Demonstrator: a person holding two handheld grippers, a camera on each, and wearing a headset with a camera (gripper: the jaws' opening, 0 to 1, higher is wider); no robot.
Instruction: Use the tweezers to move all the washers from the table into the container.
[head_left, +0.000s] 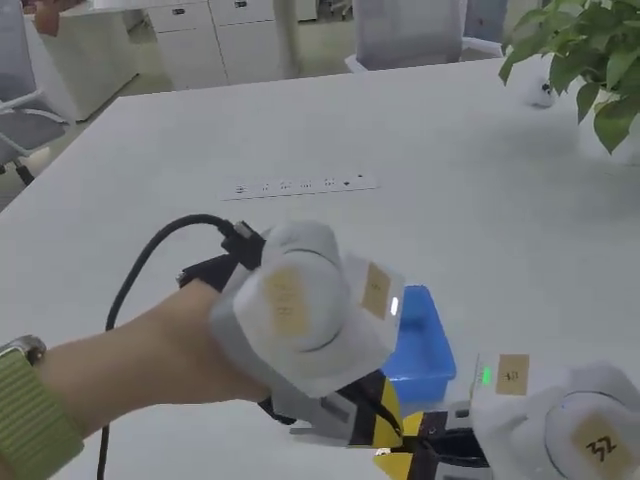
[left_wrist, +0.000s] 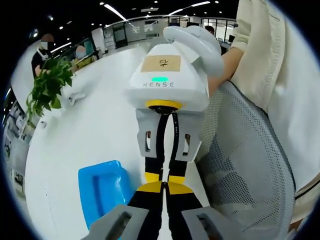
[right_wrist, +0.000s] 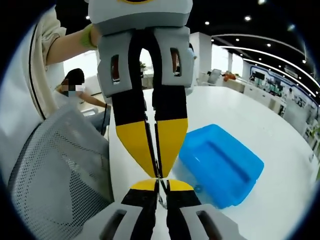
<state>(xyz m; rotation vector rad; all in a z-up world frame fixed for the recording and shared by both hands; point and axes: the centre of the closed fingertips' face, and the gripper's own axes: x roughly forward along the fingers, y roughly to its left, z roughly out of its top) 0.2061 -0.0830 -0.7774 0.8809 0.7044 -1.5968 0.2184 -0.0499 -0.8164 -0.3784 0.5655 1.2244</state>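
Both clenched, meeting tip to tip: left gripper (left_wrist: 162, 188), right gripper (right_wrist: 160, 185). Container (right_wrist: 220, 167) at two o'clock in right gripper view.

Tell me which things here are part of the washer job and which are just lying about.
For the job: blue container, tweezers (the thin metal strip between the jaws), left gripper, right gripper.
Just lying about: potted plant, socket strip in the table, mesh chair.

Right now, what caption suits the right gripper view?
Left gripper and right gripper meet tip to tip beside a blue container on a table.
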